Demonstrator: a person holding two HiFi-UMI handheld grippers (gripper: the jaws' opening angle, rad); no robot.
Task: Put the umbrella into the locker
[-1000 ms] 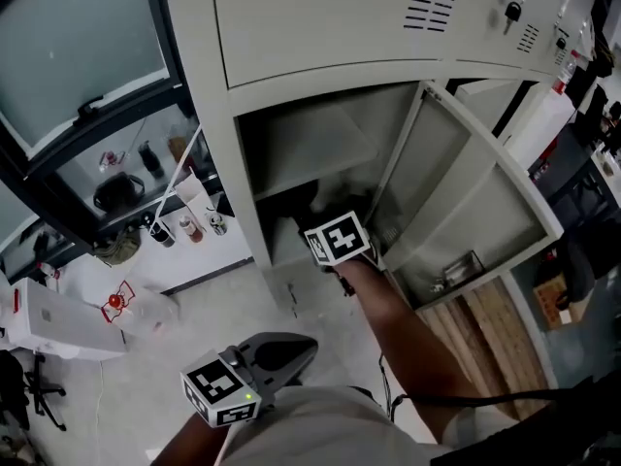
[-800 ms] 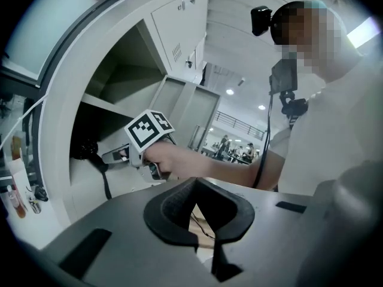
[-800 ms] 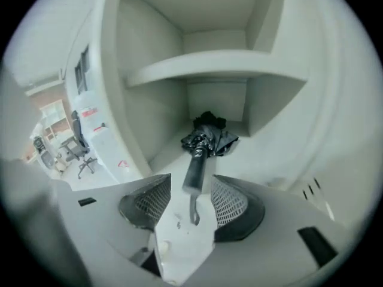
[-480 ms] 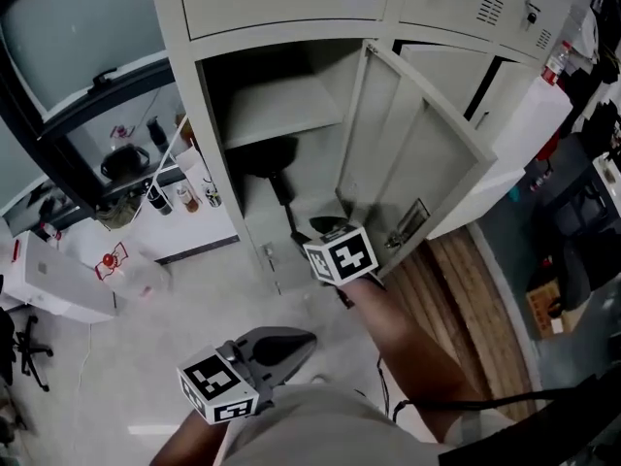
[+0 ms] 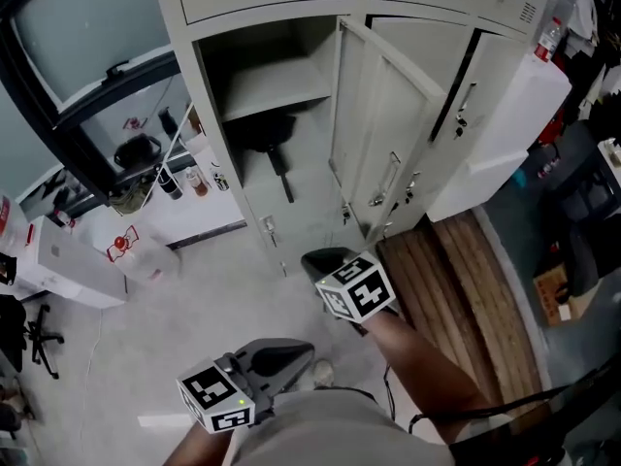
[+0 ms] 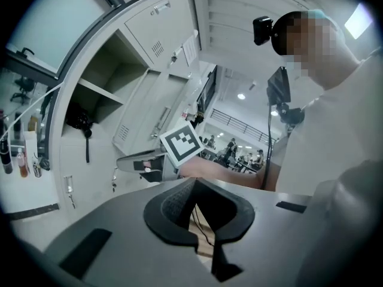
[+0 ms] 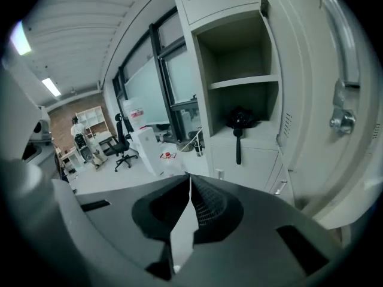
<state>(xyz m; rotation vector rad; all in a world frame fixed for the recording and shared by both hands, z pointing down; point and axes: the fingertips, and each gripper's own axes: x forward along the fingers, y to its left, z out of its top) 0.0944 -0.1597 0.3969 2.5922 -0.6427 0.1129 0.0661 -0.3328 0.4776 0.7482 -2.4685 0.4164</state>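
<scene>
Both hands have drawn back from the pale grey metal locker (image 5: 215,153). Nearest me, at lower centre, my left gripper (image 5: 303,349) is closed and empty. Just above it, my right gripper (image 5: 312,257), which was at the opening a second ago, has its jaws pressed together on nothing. Beyond them the locker's open door (image 5: 374,134) stands half swung at upper centre. Deepest in, the black folded umbrella (image 5: 270,136) lies in the compartment under the grey shelf (image 5: 277,85), and its handle seems to hang over the front lip. I judge the placing done and the door next. I'd first nudge that handle inside so it can't catch, then push the door's latch edge steadily with closed jaws.
</scene>
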